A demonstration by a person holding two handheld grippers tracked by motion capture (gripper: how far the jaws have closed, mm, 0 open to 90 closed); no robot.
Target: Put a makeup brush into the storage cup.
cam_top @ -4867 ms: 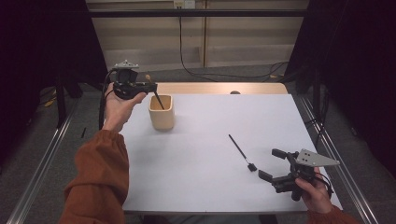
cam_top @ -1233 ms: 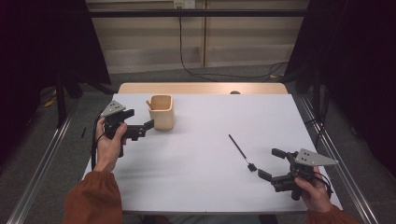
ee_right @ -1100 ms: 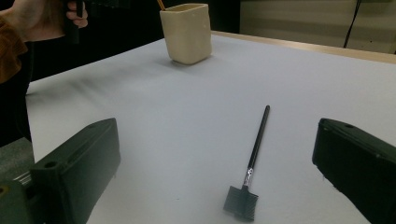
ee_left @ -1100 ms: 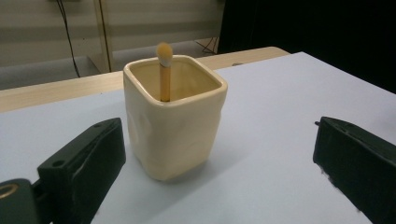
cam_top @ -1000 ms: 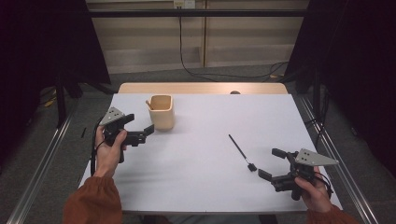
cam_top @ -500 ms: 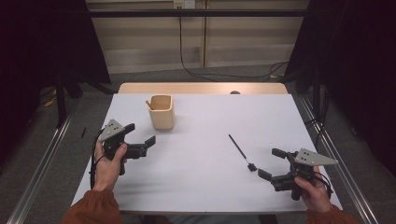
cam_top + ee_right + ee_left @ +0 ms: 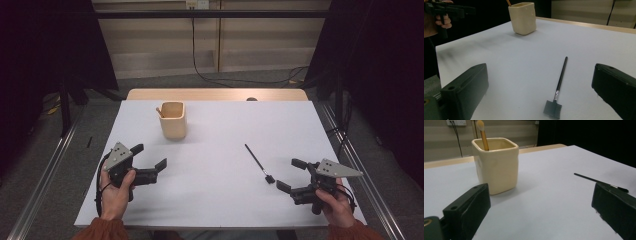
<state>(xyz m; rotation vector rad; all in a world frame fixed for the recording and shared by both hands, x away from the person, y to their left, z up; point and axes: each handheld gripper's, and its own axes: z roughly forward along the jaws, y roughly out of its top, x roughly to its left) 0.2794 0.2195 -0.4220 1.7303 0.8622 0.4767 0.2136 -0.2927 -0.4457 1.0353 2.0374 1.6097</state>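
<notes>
A cream square cup (image 7: 173, 120) (image 7: 495, 165) (image 7: 522, 18) stands at the back left of the white table (image 7: 225, 135), with a wooden-handled stick (image 7: 483, 135) leaning inside it. A thin black brush (image 7: 258, 162) (image 7: 559, 85) lies flat at the right middle, its comb head toward the front. My left gripper (image 7: 148, 156) hovers open near the front left, empty, pointing toward the cup. At the front right my right gripper (image 7: 291, 175) is open and empty, just right of the brush head.
A wooden strip (image 7: 215, 94) borders the table's far edge. Metal rails (image 7: 45, 180) run along both sides, and cables (image 7: 220, 75) hang by the back wall. The table's centre is bare white surface.
My left gripper left the cup, where the stick now rests, and came back toward the front left of the table, open. The right gripper and brush stayed put.
</notes>
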